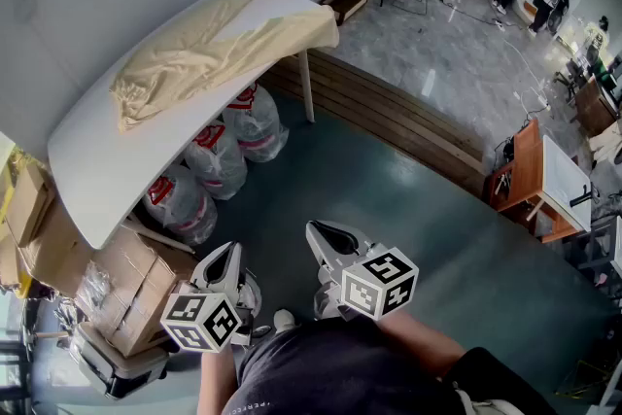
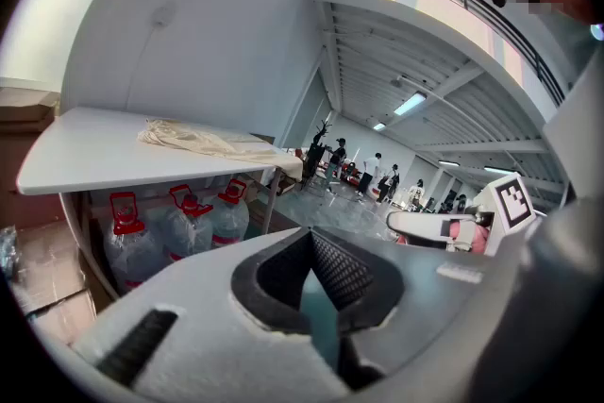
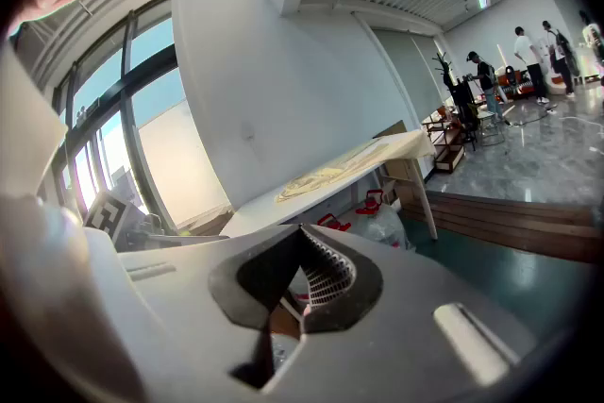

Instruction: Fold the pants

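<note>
Closed and empty, our left gripper (image 1: 228, 255) and right gripper (image 1: 317, 231) hover (well apart from the counter (image 1: 107, 160)); pants (image 1: 194, 53) lie crumpled there.

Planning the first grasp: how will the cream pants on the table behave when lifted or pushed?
Likely floppy: the pants lie rumpled in soft folds, so they'd sag from one pinch. One end droops over the table edge; a push may bunch them.

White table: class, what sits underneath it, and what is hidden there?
Under the white table stand three water jugs with red tops; cardboard boxes lie at one end. Its top hides the space behind them.
</note>
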`<state>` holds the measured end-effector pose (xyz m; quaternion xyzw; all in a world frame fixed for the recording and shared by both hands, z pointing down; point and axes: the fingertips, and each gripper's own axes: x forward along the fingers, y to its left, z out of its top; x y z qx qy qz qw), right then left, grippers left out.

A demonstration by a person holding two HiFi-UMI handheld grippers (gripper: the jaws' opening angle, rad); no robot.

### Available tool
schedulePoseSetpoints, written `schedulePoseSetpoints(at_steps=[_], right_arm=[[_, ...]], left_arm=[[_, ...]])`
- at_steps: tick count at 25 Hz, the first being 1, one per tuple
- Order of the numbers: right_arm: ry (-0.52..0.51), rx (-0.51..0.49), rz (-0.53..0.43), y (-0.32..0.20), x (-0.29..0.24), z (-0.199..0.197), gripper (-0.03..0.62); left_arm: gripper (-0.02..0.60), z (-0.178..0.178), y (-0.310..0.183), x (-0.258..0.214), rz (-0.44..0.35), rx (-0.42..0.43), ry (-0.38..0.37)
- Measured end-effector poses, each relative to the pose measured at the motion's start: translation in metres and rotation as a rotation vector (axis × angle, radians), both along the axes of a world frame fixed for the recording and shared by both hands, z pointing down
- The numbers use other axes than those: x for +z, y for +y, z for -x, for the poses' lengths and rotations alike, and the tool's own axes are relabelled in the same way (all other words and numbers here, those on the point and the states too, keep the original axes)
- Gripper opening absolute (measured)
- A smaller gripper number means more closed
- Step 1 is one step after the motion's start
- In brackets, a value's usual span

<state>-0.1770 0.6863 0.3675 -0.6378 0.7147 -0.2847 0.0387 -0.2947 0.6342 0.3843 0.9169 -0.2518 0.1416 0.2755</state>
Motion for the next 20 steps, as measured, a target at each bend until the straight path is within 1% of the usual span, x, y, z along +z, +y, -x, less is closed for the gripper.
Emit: schedulePoseSetpoints(at_steps=[5,9,12,15,20], right_arm=[[0.010,0.002,0.004,-0.019,0.002,-0.028,-0.003],[0.019,-0.015,0.017,-0.032,0.007,-0.051,-0.003],[-0.011,-0.018,0.002,-0.041,0.005,-0.073,-0.003],[-0.047,-0.030,0.007,-0.047,0.006,-0.096,-0.003],[-0.089,-0.092,0.029,-0.055,0.011,-0.122,-0.003]], left_arm=[[-0.003,-0.026,-0.018,0.001,-0.008,0.006,-0.011],[-0.003,-0.051,-0.028,0.005,0.001,0.001,-0.019],[-0.003,-0.074,-0.034,0.005,0.001,-0.007,-0.018],[-0.003,-0.098,-0.035,0.005,0.014,-0.007,-0.012],[-0.003,-0.130,-0.038,0.015,0.029,-0.024,-0.041]])
